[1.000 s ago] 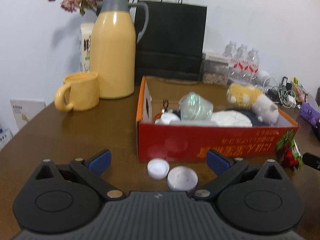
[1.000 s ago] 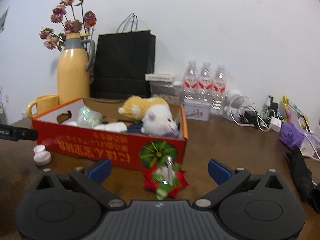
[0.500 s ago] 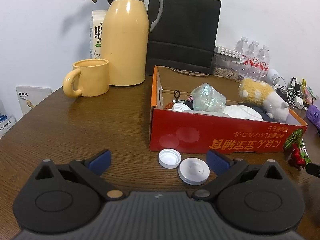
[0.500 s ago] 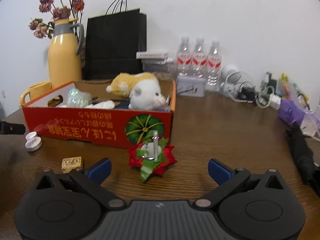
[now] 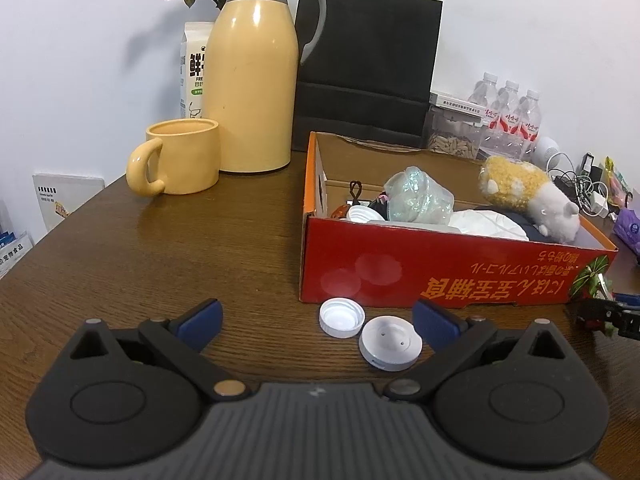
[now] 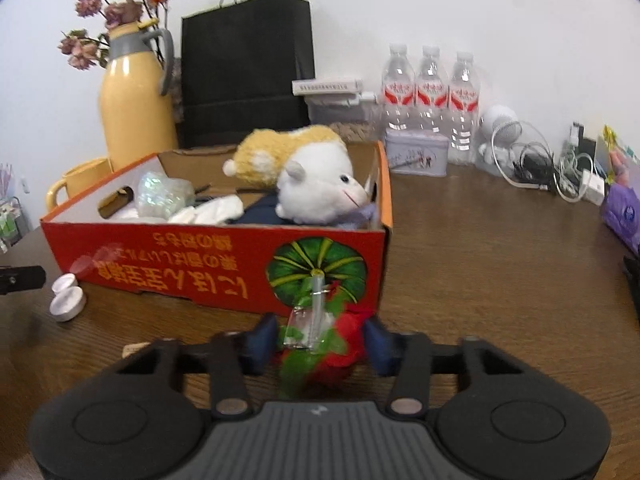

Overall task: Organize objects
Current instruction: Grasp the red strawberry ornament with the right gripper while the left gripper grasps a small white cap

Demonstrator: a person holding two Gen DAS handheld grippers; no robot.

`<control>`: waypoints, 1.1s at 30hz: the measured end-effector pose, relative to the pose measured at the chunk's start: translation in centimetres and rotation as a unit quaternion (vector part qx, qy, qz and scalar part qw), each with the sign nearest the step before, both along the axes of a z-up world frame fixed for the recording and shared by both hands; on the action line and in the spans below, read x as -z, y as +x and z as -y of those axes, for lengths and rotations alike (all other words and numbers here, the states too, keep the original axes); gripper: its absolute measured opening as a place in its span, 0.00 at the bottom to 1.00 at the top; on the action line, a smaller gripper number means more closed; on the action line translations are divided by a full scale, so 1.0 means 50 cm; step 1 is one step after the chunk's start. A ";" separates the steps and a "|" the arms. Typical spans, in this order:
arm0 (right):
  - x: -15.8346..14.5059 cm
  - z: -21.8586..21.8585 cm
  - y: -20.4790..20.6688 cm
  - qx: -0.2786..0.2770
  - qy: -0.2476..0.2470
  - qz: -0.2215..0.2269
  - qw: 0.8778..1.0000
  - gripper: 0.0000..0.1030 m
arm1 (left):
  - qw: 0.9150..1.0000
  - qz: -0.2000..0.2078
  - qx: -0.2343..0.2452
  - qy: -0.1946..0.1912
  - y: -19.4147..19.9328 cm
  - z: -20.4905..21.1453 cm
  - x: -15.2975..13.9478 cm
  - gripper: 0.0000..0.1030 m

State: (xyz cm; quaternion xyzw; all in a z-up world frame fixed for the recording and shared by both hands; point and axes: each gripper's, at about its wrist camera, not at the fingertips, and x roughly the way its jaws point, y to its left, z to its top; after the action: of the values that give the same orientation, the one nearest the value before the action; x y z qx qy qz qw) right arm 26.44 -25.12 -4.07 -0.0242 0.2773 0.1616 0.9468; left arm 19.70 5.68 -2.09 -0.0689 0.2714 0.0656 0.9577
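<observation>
Right gripper [image 6: 320, 340] jaws just closing on red-green ornament [image 6: 320, 344] beside red box [image 6: 168, 264] — left gripper [image 5: 316, 320] spread wide, empty.

right gripper [image 6: 320, 342]: lower centre, jaws just closed in, blue pads against both sides of red-green ornament [image 6: 324, 344] | box [image 6: 224, 268]: centre left, just behind ornament, plush [image 6: 304, 176] inside | caps [image 6: 66, 296]: left edge, beside box | bottles [image 6: 430, 100]: upper right | jug [image 6: 134, 108]: upper left
</observation>
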 end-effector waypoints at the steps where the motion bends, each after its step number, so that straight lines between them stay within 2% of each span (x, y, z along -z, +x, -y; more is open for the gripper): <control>1: -0.002 0.001 -0.003 0.000 0.001 0.006 1.000 0.38 | 1.000 0.000 0.000 0.000 0.000 0.000 0.000 1.00; 11: -0.023 -0.004 -0.042 0.008 -0.007 0.075 0.997 0.36 | 1.000 -0.001 -0.002 -0.004 0.002 -0.003 0.001 1.00; 31: -0.030 -0.042 -0.071 -0.017 -0.014 0.103 0.994 0.36 | 1.000 -0.013 -0.022 0.005 0.015 -0.011 0.011 1.00; 33: -0.030 -0.045 -0.072 -0.020 -0.015 0.102 0.994 0.36 | 1.000 -0.016 -0.021 0.008 0.024 -0.009 0.013 0.97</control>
State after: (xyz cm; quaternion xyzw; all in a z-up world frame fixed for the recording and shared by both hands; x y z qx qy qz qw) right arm 22.84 -22.86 -2.57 -0.0601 0.1809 0.1731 0.9663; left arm 20.91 6.15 -2.75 -0.0661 0.2852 0.0888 0.9521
